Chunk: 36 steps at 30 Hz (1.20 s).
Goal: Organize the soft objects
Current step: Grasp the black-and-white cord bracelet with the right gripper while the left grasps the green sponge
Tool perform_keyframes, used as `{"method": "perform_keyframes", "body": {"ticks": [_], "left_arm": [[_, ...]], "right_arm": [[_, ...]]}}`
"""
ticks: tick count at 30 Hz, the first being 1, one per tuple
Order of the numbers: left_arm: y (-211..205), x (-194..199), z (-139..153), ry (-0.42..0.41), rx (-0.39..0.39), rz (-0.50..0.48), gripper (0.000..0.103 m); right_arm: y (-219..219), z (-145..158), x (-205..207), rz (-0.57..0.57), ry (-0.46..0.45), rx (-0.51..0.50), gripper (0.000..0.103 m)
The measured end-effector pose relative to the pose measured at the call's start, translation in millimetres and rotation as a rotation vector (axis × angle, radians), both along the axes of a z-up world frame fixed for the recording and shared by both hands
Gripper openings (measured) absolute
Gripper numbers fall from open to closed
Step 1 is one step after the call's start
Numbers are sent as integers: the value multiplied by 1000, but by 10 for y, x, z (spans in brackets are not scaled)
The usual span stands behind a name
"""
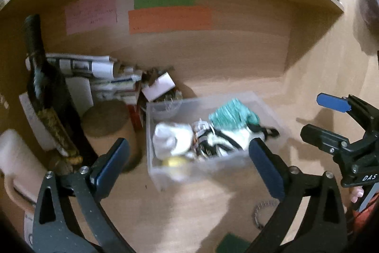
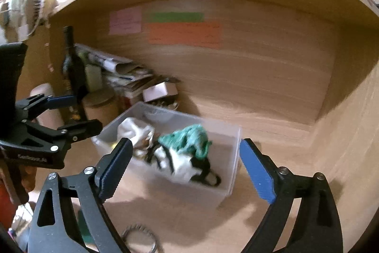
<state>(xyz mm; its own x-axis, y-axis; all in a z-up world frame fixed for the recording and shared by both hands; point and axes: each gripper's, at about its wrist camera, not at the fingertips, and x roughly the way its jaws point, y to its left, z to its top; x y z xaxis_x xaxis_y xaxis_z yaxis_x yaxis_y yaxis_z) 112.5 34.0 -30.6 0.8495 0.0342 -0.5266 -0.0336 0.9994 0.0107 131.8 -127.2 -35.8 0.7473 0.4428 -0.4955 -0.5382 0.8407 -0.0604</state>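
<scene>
A clear plastic bin (image 1: 213,170) (image 2: 225,191) stands on the wooden desk. In it lie a teal cloth (image 1: 233,113) (image 2: 191,138), a white cloth (image 1: 168,136) (image 2: 132,128), a black-and-white striped cloth (image 1: 227,139) (image 2: 177,163) and a yellow item (image 1: 174,161). My left gripper (image 1: 189,167) is open and empty, in front of the bin. It also shows in the right wrist view (image 2: 78,114). My right gripper (image 2: 187,165) is open and empty, just in front of the bin. It shows in the left wrist view (image 1: 327,117) right of the bin.
A dark wine bottle (image 1: 45,91) (image 2: 73,70), a stack of papers (image 1: 94,72) (image 2: 123,72), a small box (image 1: 158,87) and a cork cylinder (image 1: 106,120) (image 2: 99,106) crowd the left. A metal ring (image 1: 263,215) (image 2: 139,238) and a green item (image 1: 232,243) lie near the front edge.
</scene>
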Motion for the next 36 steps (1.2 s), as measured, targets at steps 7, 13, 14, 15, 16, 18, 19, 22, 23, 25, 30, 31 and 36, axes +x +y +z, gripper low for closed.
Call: {"method": "perform_keyframes", "body": {"ticks": [7,13,14,15,16,18,19,22,23,25,30,31,36], "left_arm": [[-133,-280,-340,91,-23,-19,103],[-228,-476,-670,194,-55,-34,103],[-250,-494,-727,216,-64,-38,103],[-262,-494,-764,227,-67,-41,103],[-270,-498,-802,237,-73,-43,103],[-290,-501,-869,256,-86,-41,103],[-295,-496,-891,264,-93,-44,103],[-324,-485,-951,273,-102,-51,102],[-342,-482,-967,275,-96,-56,102],[-380,-486,-983,277,-82,-70,93],[-441,-511,-1001,285,-94,-122,73],[-454,-517,-994,284,-98,-134,66],[-461,-521,-990,279,-108,-151,54]], "right_arm": [[-33,-364,-265,16,90,-37,92],[-55,-773,-390,29,232,-51,92],[-55,-838,-408,33,254,-51,92],[-54,-897,-424,38,275,-55,92],[-53,-948,-438,43,292,-56,91],[-38,-1020,-452,53,314,-62,91],[-26,-1054,-459,55,317,-72,88],[6,-1113,-467,71,331,-94,76],[17,-1131,-470,79,336,-101,72],[36,-1155,-481,91,339,-119,65],[102,-1181,-492,96,321,-158,44],[100,-1176,-496,95,316,-158,39],[78,-1174,-492,83,304,-154,21]]}}
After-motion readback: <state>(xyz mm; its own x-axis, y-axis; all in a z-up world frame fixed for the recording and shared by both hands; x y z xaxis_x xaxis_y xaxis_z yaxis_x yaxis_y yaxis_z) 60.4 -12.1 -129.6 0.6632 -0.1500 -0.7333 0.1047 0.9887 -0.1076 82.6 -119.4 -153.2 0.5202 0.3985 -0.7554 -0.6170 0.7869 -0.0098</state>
